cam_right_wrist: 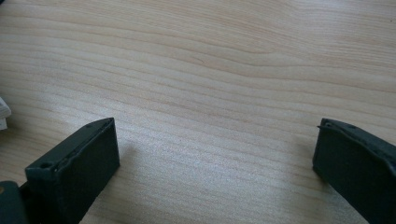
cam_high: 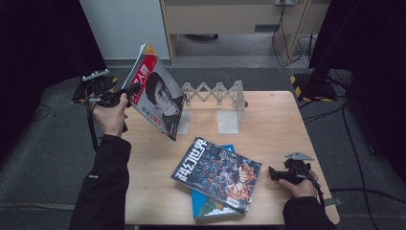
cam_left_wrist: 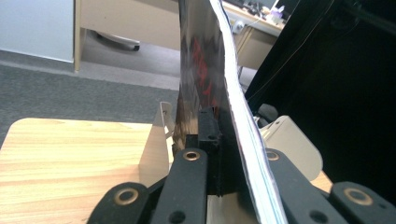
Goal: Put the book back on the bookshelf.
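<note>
High view: the table (cam_high: 268,120) carries a rack (cam_high: 215,103) at the back and two magazines stacked in front; the left gripper (cam_high: 125,92) clamps a third magazine (cam_high: 158,91) by its edge, tilted in the air left of the rack; it looks light, floppy and glossy (likely slippery), so grip near the spine; the right gripper (cam_high: 272,173) rests agape, empty, on the wood.

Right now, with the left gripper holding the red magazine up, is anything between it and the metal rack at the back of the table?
Nothing visible. The left gripper holds the red magazine in the air just left of the rack; the other magazines lie nearer the person.
</note>
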